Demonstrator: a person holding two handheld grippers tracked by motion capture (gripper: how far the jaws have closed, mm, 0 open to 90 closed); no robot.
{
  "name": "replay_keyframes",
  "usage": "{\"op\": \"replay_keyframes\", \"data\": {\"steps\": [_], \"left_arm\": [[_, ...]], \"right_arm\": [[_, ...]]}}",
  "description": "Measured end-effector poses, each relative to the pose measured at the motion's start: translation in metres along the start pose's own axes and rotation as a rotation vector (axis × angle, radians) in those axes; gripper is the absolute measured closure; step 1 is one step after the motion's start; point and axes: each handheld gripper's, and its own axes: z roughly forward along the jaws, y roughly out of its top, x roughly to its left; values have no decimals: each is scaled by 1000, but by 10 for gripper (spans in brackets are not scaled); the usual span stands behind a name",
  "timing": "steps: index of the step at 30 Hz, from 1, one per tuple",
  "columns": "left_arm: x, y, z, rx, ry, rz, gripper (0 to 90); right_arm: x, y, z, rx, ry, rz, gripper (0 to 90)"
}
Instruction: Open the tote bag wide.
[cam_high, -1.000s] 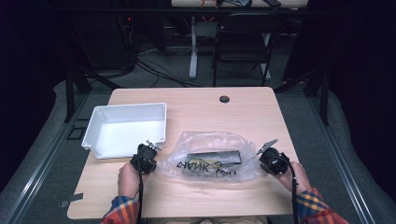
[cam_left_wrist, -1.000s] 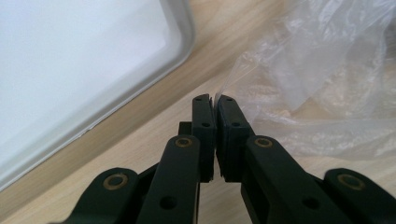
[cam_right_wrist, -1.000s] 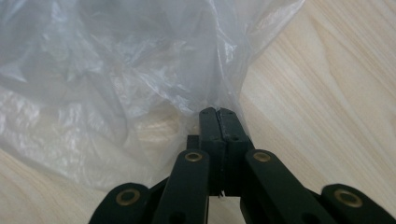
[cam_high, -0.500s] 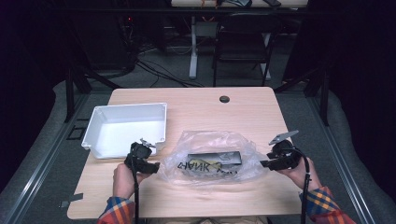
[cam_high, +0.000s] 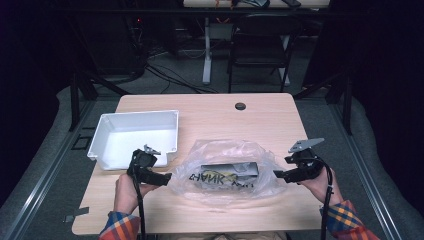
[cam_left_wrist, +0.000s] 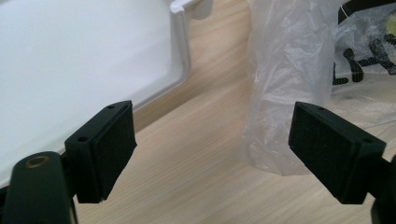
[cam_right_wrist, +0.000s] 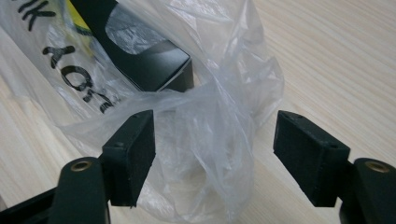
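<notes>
Now both grippers flank a clear plastic bag (cam_high: 227, 172) that lies flat on the wooden table (cam_high: 210, 112), near its front edge. Seen from the high view, the left gripper (cam_high: 165, 176) sits at the bag's nine o'clock and the right gripper (cam_high: 278, 174) at its three o'clock, each pointing inward at the plastic. Inside the bag lies a flat black box (cam_high: 230, 170), with black lettering and a yellow patch printed on the film over it.

Both sets of jaws have just been opening. In the left gripper view the left gripper's pads (cam_left_wrist: 116, 140) stand wide apart with bare tabletop between them; a crumpled fold of the bag (cam_left_wrist: 285, 84) rises at about one o'clock, just beyond the far pad and not pressed by either. In the right gripper view the right gripper's pads (cam_right_wrist: 140, 144) also stand wide, and a loose bulge of the bag (cam_right_wrist: 210, 140) sits in the gap between them, though neither pad squeezes it. The black box (cam_right_wrist: 149, 65) shows through the film at eleven o'clock from those jaws.

A white plastic bin (cam_high: 102, 135) rests at the bag's ten o'clock, just behind the left gripper and close to it.
</notes>
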Motion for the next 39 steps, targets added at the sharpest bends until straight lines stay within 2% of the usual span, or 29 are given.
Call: {"op": "replay_keyframes", "data": {"steps": [3, 4, 6, 7, 9, 12, 14, 15, 18, 19, 21, 22, 25, 29, 31, 33, 36, 39], "left_arm": [[4, -2, -8, -19, 13, -9, 119], [5, -3, -11, -39, 35, -13, 118], [6, -3, -18, -72, 35, -13, 120], [3, -2, -24, -102, 38, -5, 132], [-3, 1, -32, -137, 12, 24, 157], [-27, 10, -36, -152, 41, 84, 165], [-37, 13, -34, -163, 18, 105, 180], [-43, 14, -32, -177, 3, 128, 195], [-58, 17, -26, -185, -81, 170, 231], [-64, 18, -23, -195, -106, 195, 247], [-74, 20, -17, -179, -127, 228, 267], [-80, 21, -10, -160, -146, 264, 286], [-92, 21, 10, -97, -151, 311, 319], [-97, 17, 27, -69, -121, 333, 326], [-97, 13, 34, -52, -129, 338, 353], [-99, 9, 42, -21, -116, 360, 364], [-102, 5, 49, -11, -117, 387, 430], [-102, 5, 49, -22, -107, 390, 551]], "right_arm": [[2, 2, 0, -13, -2, -14, 276], [3, 3, 1, -20, -2, -16, 276], [4, 6, 1, -27, -12, -20, 276], [4, 7, 1, -29, -6, -23, 278], [5, 11, 3, -32, -19, -28, 283], [7, 21, 8, -38, -17, -39, 295], [10, 28, 14, -41, -4, -45, 301], [12, 30, 17, -39, -7, -49, 305], [15, 37, 29, -27, -1, -63, 312], [15, 38, 31, -28, 2, -63, 316], [16, 42, 36, -30, 6, -64, 322], [16, 43, 38, -25, 9, -63, 328], [19, 48, 46, -28, 18, -65, 339], [20, 53, 58, -9, 23, -65, 346], [16, 53, 64, 1, 11, -43, 373], [11, 52, 68, 5, 24, -16, 395], [4, 48, 68, 9, 37, 24, 467], [0, 45, 67, 16, 37, 36, 518]]}}
